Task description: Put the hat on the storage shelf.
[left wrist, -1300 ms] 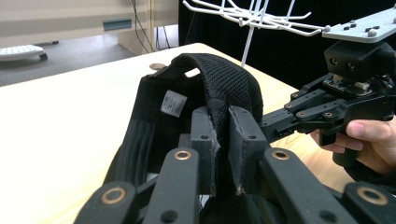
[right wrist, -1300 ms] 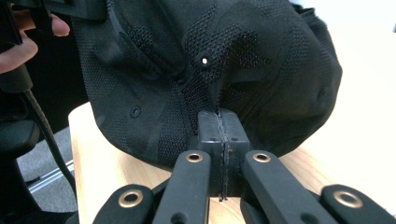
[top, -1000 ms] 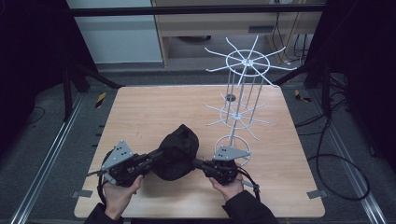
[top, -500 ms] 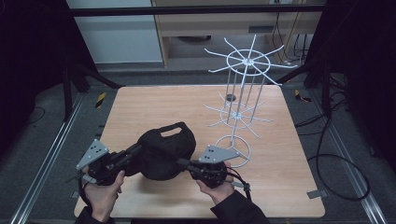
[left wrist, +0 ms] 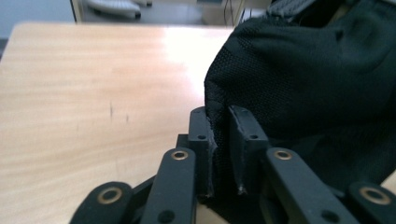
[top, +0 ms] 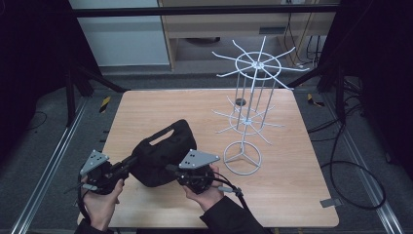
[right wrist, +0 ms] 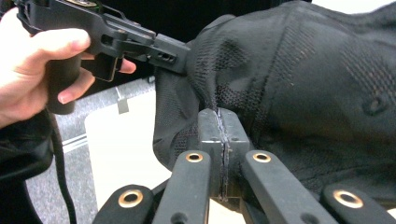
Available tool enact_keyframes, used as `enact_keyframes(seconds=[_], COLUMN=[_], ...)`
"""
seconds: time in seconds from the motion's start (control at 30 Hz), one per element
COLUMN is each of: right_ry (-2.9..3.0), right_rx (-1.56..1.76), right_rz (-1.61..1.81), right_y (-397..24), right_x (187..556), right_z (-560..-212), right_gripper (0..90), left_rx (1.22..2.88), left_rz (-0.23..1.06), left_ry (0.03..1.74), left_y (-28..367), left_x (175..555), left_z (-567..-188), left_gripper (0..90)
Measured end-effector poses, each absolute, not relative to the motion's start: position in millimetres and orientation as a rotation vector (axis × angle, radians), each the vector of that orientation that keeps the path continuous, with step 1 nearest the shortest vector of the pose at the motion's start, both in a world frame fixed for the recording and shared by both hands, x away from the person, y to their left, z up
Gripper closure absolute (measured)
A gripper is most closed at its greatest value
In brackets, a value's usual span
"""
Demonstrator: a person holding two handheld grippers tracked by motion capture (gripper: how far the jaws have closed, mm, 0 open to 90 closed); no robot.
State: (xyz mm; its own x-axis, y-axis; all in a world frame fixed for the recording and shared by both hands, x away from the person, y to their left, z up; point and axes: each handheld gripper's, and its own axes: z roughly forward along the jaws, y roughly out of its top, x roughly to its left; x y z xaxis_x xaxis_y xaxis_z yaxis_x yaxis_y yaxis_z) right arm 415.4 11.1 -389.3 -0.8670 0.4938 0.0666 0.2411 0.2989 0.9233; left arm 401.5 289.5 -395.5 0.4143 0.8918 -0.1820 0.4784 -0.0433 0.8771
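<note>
Shifted left: one black cap (top: 163,153), right claw (top: 171,169) clamping it, left claw (top: 131,161) loosening.

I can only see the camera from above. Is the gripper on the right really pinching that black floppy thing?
Observer: Yes. In the right gripper view, the right gripper has its jaws pressed together on a fold of the black cap.
Operator: And the other one?
Observer: The left gripper has just been opening its jaws. The cap's edge sits between them, with a gap beside it.
Operator: What is it made of?
Observer: Close up, it is mesh cloth full of tiny holes.
</note>
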Motion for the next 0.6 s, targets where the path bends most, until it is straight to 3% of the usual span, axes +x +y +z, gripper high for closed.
enact_keyframes(seconds=[0.27,0.6], right_ry=[2.377,2.414], right_rx=[0.661,0.620], right_rz=[1.560,1.550], right_y=[13.3,13.1], right_x=[417.3,415.9], right_z=[-393.7,-397.3], right_gripper=[90.0,90.0], left_rx=[1.626,1.680], left_rz=[0.636,0.636], left_ry=[1.086,0.988], left_y=[292.9,271.4], left_x=[390.1,407.0], left_z=[-372.3,-341.9], left_gripper=[48.4,42.2])
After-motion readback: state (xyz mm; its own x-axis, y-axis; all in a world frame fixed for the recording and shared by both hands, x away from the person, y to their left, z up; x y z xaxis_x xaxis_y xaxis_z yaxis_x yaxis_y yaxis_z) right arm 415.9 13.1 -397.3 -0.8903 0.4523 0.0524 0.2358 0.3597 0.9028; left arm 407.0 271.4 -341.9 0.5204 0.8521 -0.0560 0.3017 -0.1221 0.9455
